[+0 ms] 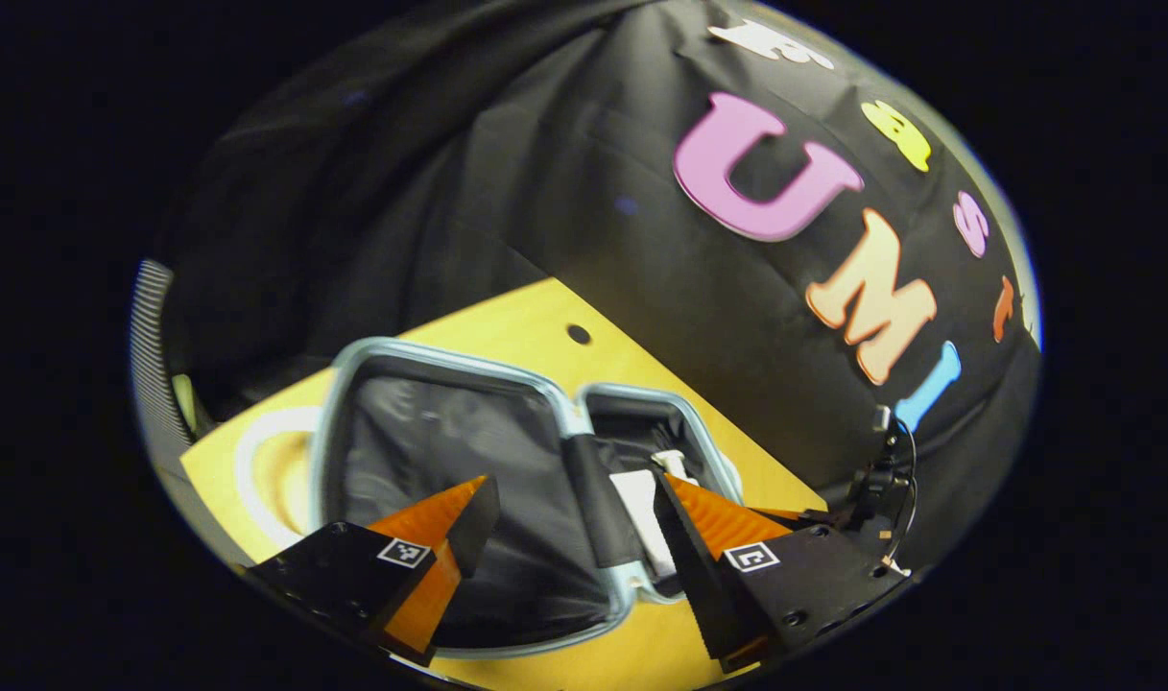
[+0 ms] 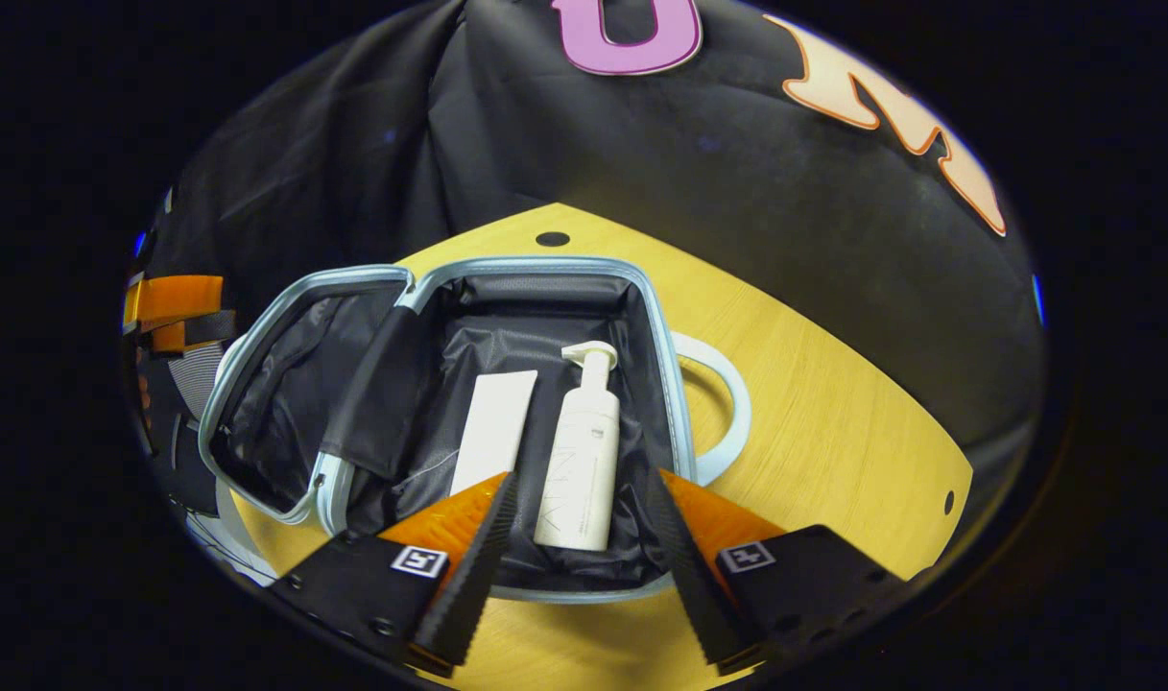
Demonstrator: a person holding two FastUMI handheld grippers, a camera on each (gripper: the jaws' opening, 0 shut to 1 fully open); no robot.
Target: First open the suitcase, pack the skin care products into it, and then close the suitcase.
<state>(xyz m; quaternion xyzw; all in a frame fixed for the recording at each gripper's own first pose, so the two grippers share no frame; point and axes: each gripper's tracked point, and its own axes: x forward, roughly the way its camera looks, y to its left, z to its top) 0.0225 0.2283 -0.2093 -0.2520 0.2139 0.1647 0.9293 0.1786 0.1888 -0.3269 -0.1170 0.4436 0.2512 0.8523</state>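
The suitcase (image 2: pixel 660 326) has a crinkled, faintly shiny cloth lining and lies on a smooth wood-grain table (image 2: pixel 833 403).

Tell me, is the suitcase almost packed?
Nearly, it seems. The light-blue-rimmed suitcase lies open on the yellow wooden table, so opening is done. A white pump bottle and a flat white tube already lie inside its black lining. Both the left hand-held gripper and the right hand-held gripper are open, holding nothing. Closing the lid is what's left.

pale blue suitcase (image 2: pixel 670 384), white bottle (image 2: pixel 579 461)
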